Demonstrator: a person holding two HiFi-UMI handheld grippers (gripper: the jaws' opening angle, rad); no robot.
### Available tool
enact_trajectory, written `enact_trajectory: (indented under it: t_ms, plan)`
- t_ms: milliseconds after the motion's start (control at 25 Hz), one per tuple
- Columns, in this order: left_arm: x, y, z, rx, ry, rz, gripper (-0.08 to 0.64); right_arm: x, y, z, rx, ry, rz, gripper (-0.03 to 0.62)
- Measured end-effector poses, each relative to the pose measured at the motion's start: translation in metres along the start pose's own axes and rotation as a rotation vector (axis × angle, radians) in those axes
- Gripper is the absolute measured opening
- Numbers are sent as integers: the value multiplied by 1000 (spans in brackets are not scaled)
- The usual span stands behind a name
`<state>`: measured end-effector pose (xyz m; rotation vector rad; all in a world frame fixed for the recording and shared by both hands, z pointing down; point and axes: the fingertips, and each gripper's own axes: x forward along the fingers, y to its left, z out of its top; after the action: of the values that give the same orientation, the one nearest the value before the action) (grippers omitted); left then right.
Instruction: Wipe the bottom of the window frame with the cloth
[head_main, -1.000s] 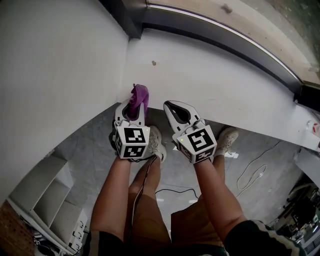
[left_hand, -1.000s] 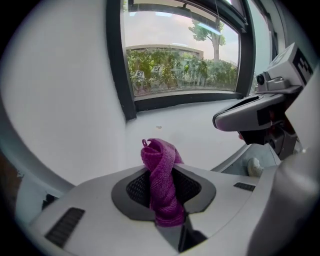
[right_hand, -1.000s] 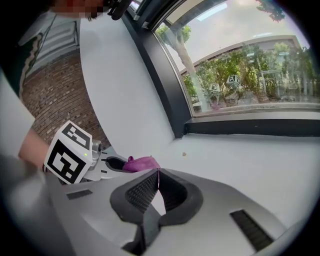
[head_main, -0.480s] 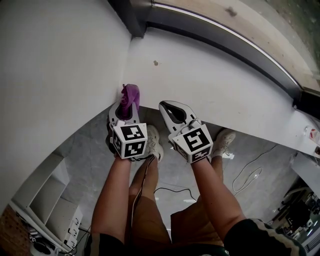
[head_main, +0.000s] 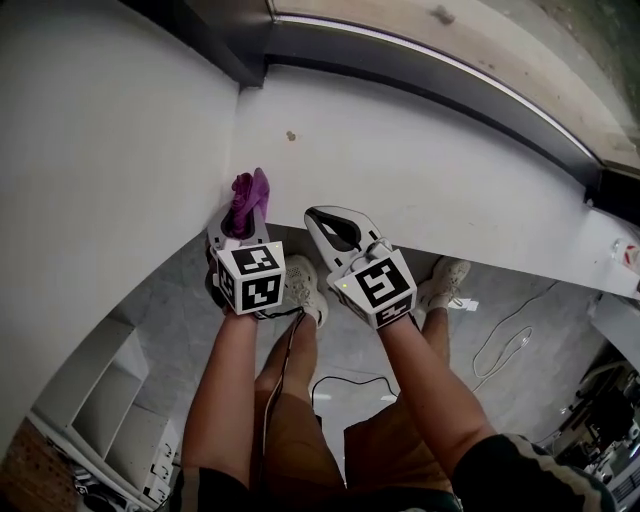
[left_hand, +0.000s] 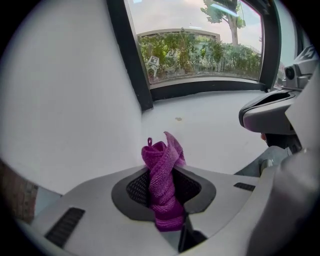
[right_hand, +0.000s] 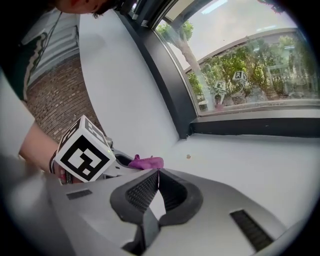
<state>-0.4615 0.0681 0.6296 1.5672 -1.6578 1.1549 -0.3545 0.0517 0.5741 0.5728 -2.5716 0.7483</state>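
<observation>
As both shift left | L gripper (head_main: 240, 222) clamps cloth (left_hand: 162, 175) | R gripper (right_hand: 158, 172) closed, empty

Both bare arms come up from the bottom of the head view, left forearm (head_main: 222, 385) and right forearm (head_main: 425, 390) running side by side toward frame centre. The left gripper (head_main: 243, 222) sits centre-left, its fingers (left_hand: 136, 187) clamped on a twisted purple cloth (left_hand: 162, 180) that pokes up past the tips. Just to its right, the right gripper (head_main: 318, 216) angles toward the upper left, fingers (right_hand: 142, 190) meeting at the tips with nothing between them.
</observation>
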Motion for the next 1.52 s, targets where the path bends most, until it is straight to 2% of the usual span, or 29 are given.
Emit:
enact_trajectory:
  t_ms: [360,720,1040,1400,1520]
  plan:
    - [15,2,24,5,9,-2,94,-5,-15,6,21,-25,-7,15]
    - [40,-2,68,39,0,-21,94,-6,-40,11,53,-44,-35,15]
    - [56,1,95,42,-13,-43,94,5,-68,40,42,-91,-67,15]
    - [72,-2,129,119,-46,-48,94,0,-99,64,17,-128,-117,15]
    - [76,-2,136,119,-57,-47,94,-2,-107,68,19,-133,-135,15]
